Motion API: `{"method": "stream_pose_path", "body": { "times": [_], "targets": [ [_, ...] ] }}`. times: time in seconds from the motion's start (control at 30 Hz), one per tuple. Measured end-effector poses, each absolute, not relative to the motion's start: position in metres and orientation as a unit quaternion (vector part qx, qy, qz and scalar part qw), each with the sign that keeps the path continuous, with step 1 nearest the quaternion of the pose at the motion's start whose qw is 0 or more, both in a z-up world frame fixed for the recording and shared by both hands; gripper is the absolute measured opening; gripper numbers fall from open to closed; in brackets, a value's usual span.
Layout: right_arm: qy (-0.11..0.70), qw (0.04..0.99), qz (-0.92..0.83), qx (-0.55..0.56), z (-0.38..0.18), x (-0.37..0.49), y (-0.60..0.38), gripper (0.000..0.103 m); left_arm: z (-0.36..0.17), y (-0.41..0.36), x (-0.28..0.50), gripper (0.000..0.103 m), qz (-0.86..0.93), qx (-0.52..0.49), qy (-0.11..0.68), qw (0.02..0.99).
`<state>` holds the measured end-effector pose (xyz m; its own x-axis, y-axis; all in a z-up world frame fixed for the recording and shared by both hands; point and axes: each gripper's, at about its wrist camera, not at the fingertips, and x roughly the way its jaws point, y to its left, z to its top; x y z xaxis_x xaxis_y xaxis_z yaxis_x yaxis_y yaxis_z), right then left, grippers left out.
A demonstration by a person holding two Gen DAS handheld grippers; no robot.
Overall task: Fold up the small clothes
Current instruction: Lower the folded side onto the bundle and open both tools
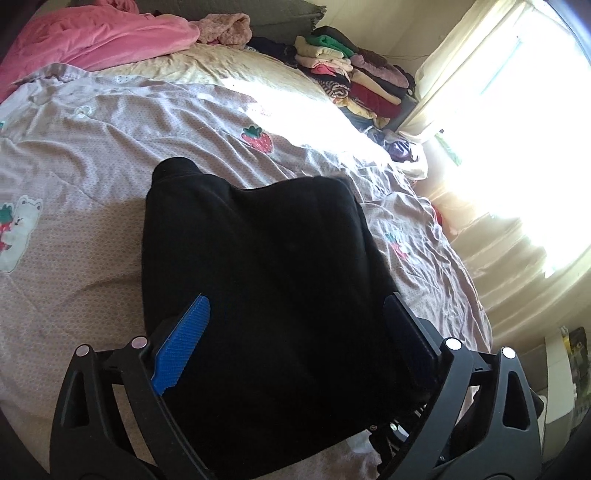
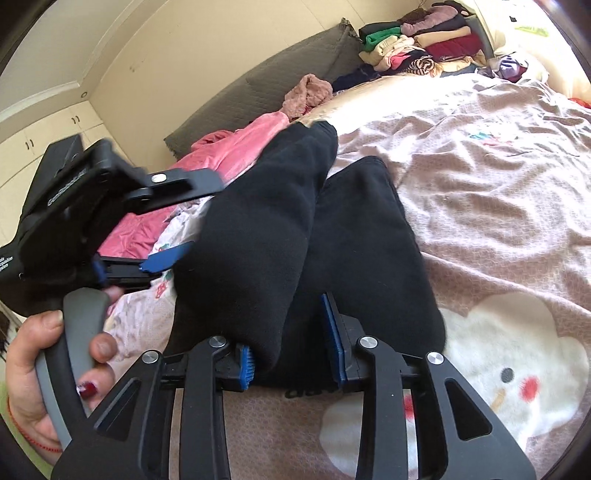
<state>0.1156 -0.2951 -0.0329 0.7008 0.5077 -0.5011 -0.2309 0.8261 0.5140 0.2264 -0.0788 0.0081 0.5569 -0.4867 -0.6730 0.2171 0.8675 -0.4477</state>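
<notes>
A small pair of black fleece trousers [image 1: 258, 266] lies on the bed; in the right wrist view [image 2: 332, 236] one leg is folded over the other. My left gripper [image 1: 295, 325] is open, its blue fingers [image 1: 184, 343] straddling the trousers' near end. It also shows in the right wrist view [image 2: 166, 258], at the trousers' left edge, held by a hand. My right gripper [image 2: 295, 332] is open, with a fold of the black fabric bulging between its blue pads [image 2: 334, 339].
The bed has a pale pink quilt [image 1: 92, 155] with strawberry and bear patches. A pink blanket [image 1: 92, 33] lies at the head. A pile of folded clothes [image 1: 354, 74] sits at the far corner by the bright window [image 1: 517, 129].
</notes>
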Motion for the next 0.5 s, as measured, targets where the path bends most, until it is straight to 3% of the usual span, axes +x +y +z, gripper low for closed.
{"method": "stream_pose_path", "body": {
  "times": [0.2,0.3,0.5],
  "targets": [
    [0.344,0.888,0.196,0.233,-0.032,0.101,-0.319,0.036,-0.011,-0.055,0.223,0.088,-0.156,-0.146,0.435,0.875],
    [0.342,0.894,0.174,0.23,-0.024,0.091,-0.33,0.052,-0.026,-0.054,0.222,0.088,-0.155,-0.134,0.448,0.87],
    [0.32,0.904,0.148,0.241,-0.005,0.09,-0.351,0.061,-0.03,-0.053,0.21,0.093,-0.159,-0.105,0.44,0.878]
  ]
}}
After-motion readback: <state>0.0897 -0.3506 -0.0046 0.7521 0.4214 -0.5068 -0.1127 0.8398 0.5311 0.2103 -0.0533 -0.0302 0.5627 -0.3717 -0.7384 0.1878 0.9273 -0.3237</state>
